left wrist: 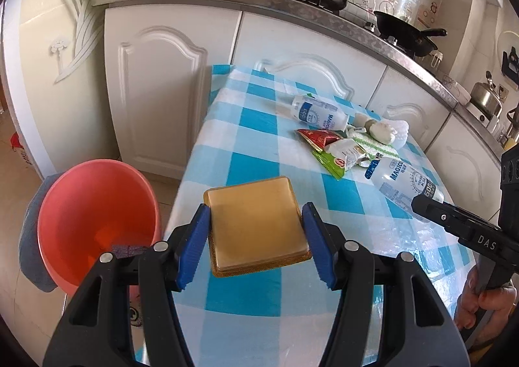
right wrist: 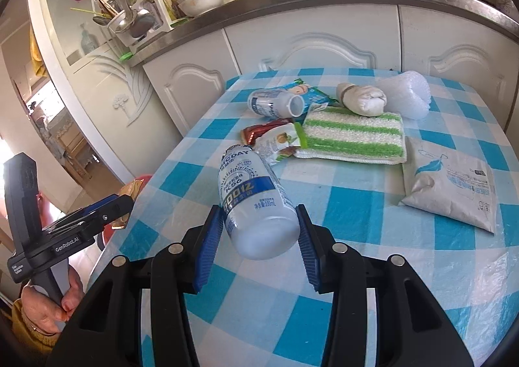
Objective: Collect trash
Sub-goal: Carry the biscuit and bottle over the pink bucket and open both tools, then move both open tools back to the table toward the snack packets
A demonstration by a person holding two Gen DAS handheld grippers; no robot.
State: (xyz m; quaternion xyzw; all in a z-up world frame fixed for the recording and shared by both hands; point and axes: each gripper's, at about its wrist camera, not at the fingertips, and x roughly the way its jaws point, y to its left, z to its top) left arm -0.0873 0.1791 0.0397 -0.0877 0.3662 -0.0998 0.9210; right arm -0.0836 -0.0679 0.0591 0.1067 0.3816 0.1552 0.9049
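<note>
**Two pieces of trash in hand, bin's on my left**

Small kitchen, white cabinets, and a bench (right wrist: 373, 214) with a blue-and-white checked cloth under clear plastic. Here's where I'm at.

My left tongs (left wrist: 256, 237) are pinching a flat amber plastic tray (left wrist: 256, 224) by its two side edges, lifted clear of the cloth. My right tongs (right wrist: 261, 234) are clamped on the base end of a small white yogurt bottle (right wrist: 256, 205), with its neck pointing away from me and off the bench too. The pink bin (left wrist: 94, 214) sits on the floor just off the bench's left edge, right beside the tray.

My guess at doing this well: drop the tray first since it's practically at the bin's rim already. It's thin and slick, so I'd keep it level and not tilt it until it's over the opening, or it could slide out early. Then bring the bottle across without the two tongs bumping. The bottle's round, so keep the squeeze steady.

Still on the bench: a second bottle (right wrist: 275, 102), some snack wrappers (right wrist: 279, 141), a green striped cloth (right wrist: 353, 136) and a white pouch (right wrist: 454, 185).
</note>
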